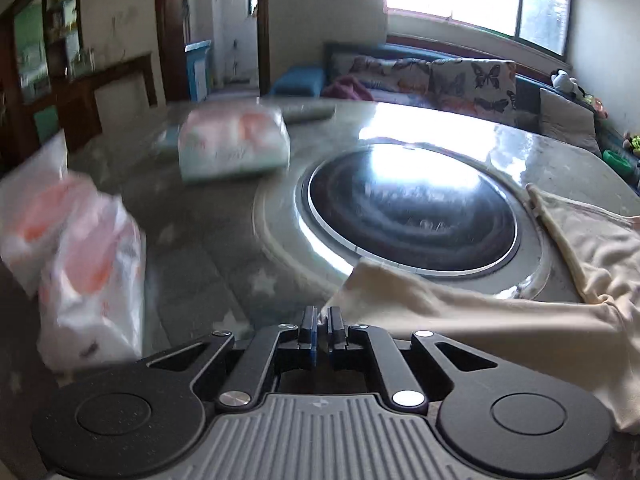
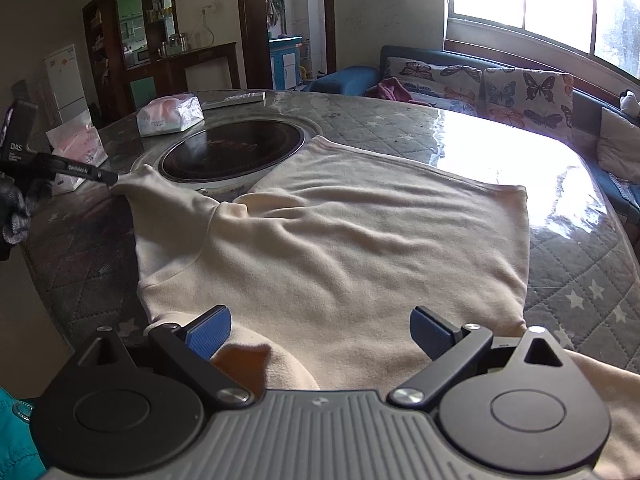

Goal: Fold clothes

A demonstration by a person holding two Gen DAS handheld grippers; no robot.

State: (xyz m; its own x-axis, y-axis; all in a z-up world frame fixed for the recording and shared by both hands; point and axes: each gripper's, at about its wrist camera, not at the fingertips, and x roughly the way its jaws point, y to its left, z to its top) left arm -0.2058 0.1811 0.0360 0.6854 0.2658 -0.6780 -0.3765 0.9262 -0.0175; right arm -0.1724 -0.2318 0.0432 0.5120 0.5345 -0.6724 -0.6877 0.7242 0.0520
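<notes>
Right wrist: cream sweater point(image 2: 340, 240) lengthwise from spread right hand-held gripper point(image 2: 320, 334); left hand-held gripper point(image 2: 114, 179) pinching sleeve.

"DAS" in white on black body of left gripper point(image 2: 114, 178), far left in right wrist view; smaller lines beneath too small to read. White lettering along its finger, illegible. Print on tissue pack point(image 2: 170, 116) far on table, unreadable. Left wrist view: nothing legible.

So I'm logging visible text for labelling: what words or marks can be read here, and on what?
"DAS": on the left gripper, white print on its black body.
More white print beside and below it: too small to read.
Print on the tissue pack: blurred, unreadable.
</notes>
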